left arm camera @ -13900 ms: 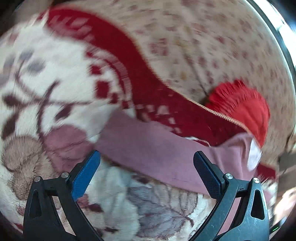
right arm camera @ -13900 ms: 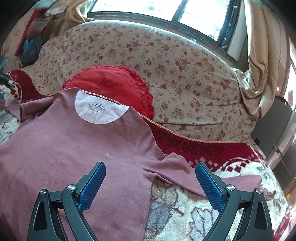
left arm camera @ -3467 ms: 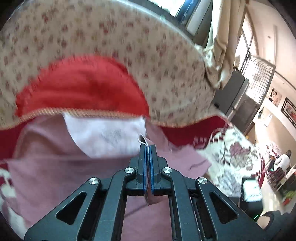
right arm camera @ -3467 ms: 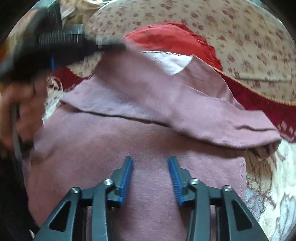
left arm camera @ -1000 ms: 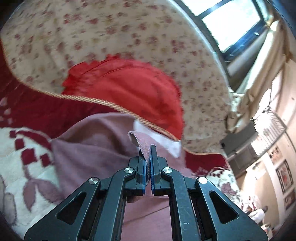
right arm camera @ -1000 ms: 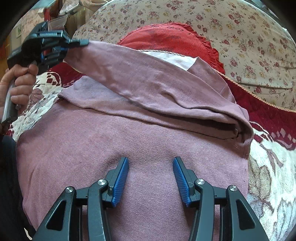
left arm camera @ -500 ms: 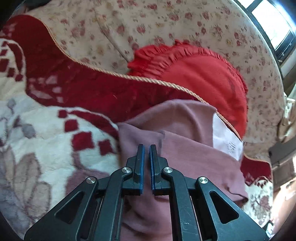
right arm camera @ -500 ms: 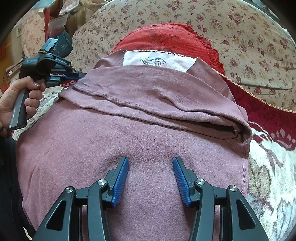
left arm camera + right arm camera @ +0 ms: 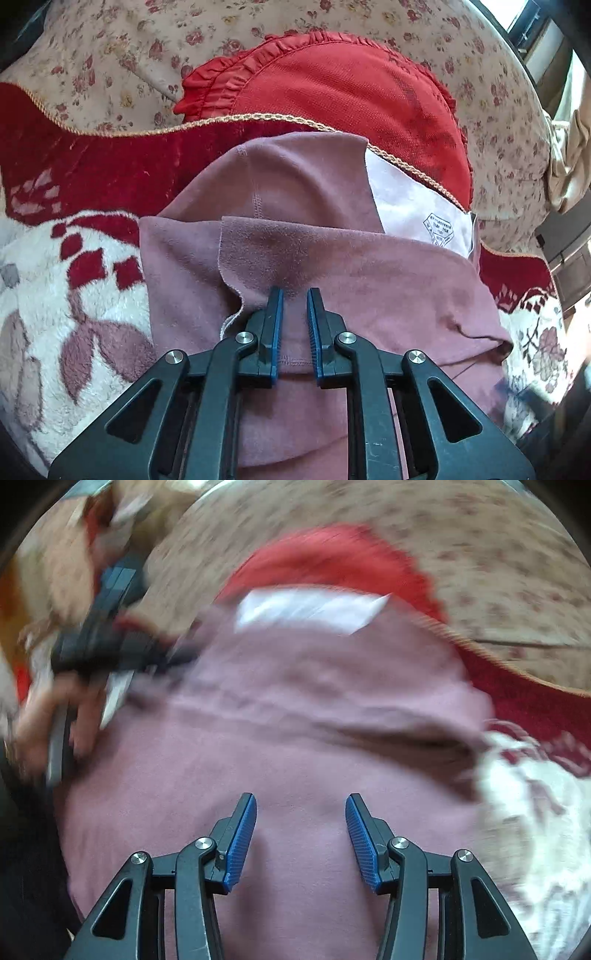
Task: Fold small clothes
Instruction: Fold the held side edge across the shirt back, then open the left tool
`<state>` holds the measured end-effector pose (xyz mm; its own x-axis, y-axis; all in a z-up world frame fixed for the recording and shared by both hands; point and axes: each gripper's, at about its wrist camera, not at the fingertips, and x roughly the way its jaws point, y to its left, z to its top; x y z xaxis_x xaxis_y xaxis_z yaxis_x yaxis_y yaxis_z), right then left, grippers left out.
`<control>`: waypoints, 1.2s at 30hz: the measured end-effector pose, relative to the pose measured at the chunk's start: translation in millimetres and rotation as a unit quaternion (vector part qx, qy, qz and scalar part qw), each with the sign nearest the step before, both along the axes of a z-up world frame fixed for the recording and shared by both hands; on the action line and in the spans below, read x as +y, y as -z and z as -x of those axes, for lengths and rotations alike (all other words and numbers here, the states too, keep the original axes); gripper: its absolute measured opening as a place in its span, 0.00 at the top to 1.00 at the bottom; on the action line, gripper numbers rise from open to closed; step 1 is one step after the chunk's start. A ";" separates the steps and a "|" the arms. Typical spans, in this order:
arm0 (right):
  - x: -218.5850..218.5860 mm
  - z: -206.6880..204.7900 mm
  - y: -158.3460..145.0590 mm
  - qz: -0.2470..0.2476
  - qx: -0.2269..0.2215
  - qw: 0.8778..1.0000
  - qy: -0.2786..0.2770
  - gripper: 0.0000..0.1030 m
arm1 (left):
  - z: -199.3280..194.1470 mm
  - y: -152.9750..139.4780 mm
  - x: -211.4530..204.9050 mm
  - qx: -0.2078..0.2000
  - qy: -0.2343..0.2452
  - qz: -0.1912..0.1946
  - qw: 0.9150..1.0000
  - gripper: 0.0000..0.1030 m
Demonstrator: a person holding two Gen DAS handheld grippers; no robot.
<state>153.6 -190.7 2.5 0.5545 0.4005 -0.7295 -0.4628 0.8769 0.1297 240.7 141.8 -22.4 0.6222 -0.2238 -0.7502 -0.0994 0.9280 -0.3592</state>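
Mauve shirt; red cushion; floral sofa.

A home living room: floral sofa, red ruffled cushion, plush blanket

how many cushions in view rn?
1: the red frilled cushion leans on the floral sofa back, behind the mauve shirt. Others may lie hidden outside the frame.

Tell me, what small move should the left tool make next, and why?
Probably draw the left gripper back, clear of the mauve long-sleeved cotton shirt. Its fingers have just been opening, nothing is pinched between them, and the sleeve already lies folded across the shirt's body.
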 end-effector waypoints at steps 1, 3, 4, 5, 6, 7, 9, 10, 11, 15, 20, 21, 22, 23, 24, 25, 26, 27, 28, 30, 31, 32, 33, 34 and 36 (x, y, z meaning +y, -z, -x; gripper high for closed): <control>-16.9 -3.6 -10.1 -0.010 -0.017 0.999 0.035 0.53 | 0.8 1.1 -0.6 0.000 0.000 -0.004 1.000 0.88; -63.4 -20.7 -26.3 0.000 -0.037 0.988 0.151 0.53 | 1.7 0.6 -1.3 0.002 0.000 -0.010 1.000 0.88; -77.5 -28.8 -27.5 0.013 -0.031 0.981 0.190 0.53 | -1.2 0.3 -2.6 0.003 -0.001 -0.011 1.000 0.88; -92.9 -40.8 -25.7 0.009 -0.016 0.977 0.214 0.53 | -1.2 -0.1 -2.3 0.005 -0.002 -0.009 1.000 0.88; -100.5 -48.9 -23.2 -0.005 -0.002 0.977 0.214 0.53 | -1.5 0.3 -1.6 0.006 -0.001 -0.007 1.000 0.88; -104.4 -58.4 -20.4 -0.021 0.014 0.978 0.208 0.53 | -2.0 0.2 -1.1 0.007 -0.001 -0.004 1.000 0.88; -100.1 -72.1 -20.2 -0.028 0.015 0.980 0.197 0.53 | -2.7 0.3 -1.1 0.008 -0.002 0.000 1.000 0.88; -94.3 -77.3 -20.4 -0.027 0.014 0.981 0.190 0.53 | -3.6 1.0 -2.7 0.009 -0.002 0.001 1.000 0.88; -86.1 -82.9 -17.1 -0.024 0.022 0.984 0.176 0.53 | -3.9 0.7 -2.7 0.009 -0.003 0.001 1.000 0.88; -59.1 -93.6 11.8 0.085 0.076 0.980 0.163 0.53 | -3.7 0.1 -1.7 0.011 -0.002 0.006 1.000 0.88; -68.4 -90.2 21.8 0.114 0.083 0.973 0.182 0.52 | -3.8 0.6 3.9 0.016 -0.008 0.032 0.999 0.88; -72.0 -89.8 20.4 0.109 0.085 0.973 0.187 0.52 | -3.5 0.7 4.3 0.016 -0.008 0.035 0.999 0.88; -77.8 -89.0 12.7 0.094 0.076 0.971 0.207 0.52 | -3.3 0.6 4.9 0.016 -0.009 0.038 0.999 0.88; -80.6 -87.8 4.8 0.080 0.060 0.971 0.219 0.52 | -3.3 0.6 5.7 0.016 -0.010 0.042 0.999 0.88; -81.8 -85.8 -7.0 0.056 0.034 0.973 0.222 0.52 | -3.6 1.1 6.3 0.017 -0.011 0.047 0.999 0.88; -80.3 -84.1 -16.7 0.032 0.009 0.976 0.215 0.52 | -3.6 1.6 6.6 0.017 -0.012 0.048 0.999 0.88; -75.5 -82.9 -23.9 0.013 -0.012 0.979 0.204 0.52 | -3.5 1.9 6.4 0.016 -0.013 0.049 0.999 0.88; -67.2 -83.3 -26.7 -0.001 -0.025 0.983 0.184 0.52 | -3.3 1.9 5.5 0.016 -0.012 0.046 0.999 0.88; -59.1 -86.5 -25.6 -0.009 -0.026 0.986 0.164 0.52 | -3.3 1.7 4.7 0.015 -0.011 0.044 0.999 0.88; -42.4 -93.0 -12.8 -0.010 -0.007 0.992 0.127 0.52 | -3.1 1.4 2.5 0.014 -0.011 0.039 0.999 0.88; -35.8 -97.6 -2.0 -0.002 0.014 0.993 0.113 0.52 | -3.2 2.1 3.5 0.013 -0.011 0.038 0.999 0.88; -29.0 -104.3 16.8 0.016 0.059 0.993 0.099 0.51 | -3.3 2.3 3.1 0.013 -0.010 0.039 0.999 0.88; -24.9 -107.8 33.1 0.034 0.096 0.991 0.091 0.51 | -3.4 2.7 3.4 0.014 -0.011 0.040 0.999 0.88; -25.0 -102.9 29.8 0.028 0.063 0.993 0.092 0.50 | -3.7 3.1 3.6 0.014 -0.011 0.042 0.999 0.88; -24.5 -106.1 27.2 0.031 0.079 0.992 0.092 0.50 | -4.1 4.1 3.5 0.013 -0.013 0.046 0.999 0.88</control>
